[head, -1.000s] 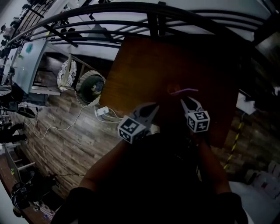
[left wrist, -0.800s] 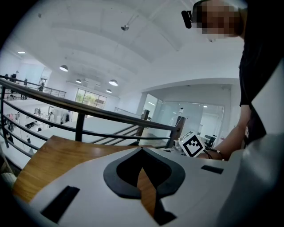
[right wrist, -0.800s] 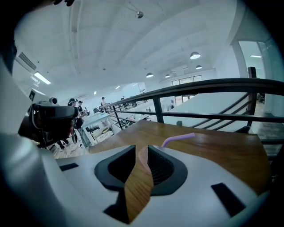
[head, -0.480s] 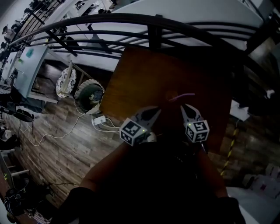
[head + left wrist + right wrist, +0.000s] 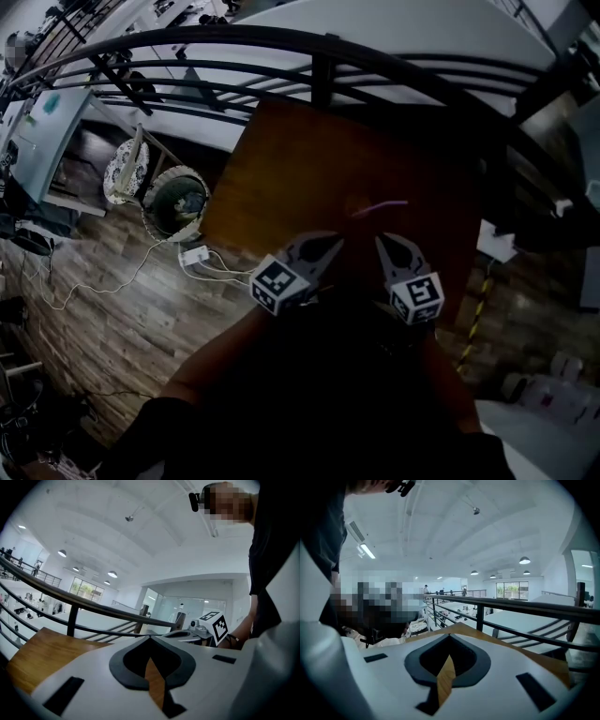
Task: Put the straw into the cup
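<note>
In the dim head view a thin purple straw [image 5: 382, 203] lies on the brown wooden table [image 5: 291, 178], beyond both grippers. A faint reddish round shape [image 5: 359, 208] at the straw's left end may be the cup; it is too dark to be sure. My left gripper [image 5: 335, 239] and right gripper [image 5: 379, 239] hover side by side just short of the straw, both with jaws closed tip to tip and nothing between them. The left gripper view has its shut jaws [image 5: 150, 637] over the tabletop, and the right gripper view has the same [image 5: 449, 635]. Neither gripper view shows straw or cup.
A black metal railing [image 5: 319, 56] runs along the table's far side, with a lower hall beyond it. Left of the table, on the wood floor, are a round basket [image 5: 183, 195] and a white power strip [image 5: 195, 255] with cables. The person's dark sleeves fill the lower frame.
The head camera has shifted, so the table sits slightly left and lower. Both grippers stay shut and near the straw; the right one has drawn back a little. The straw has not moved.
</note>
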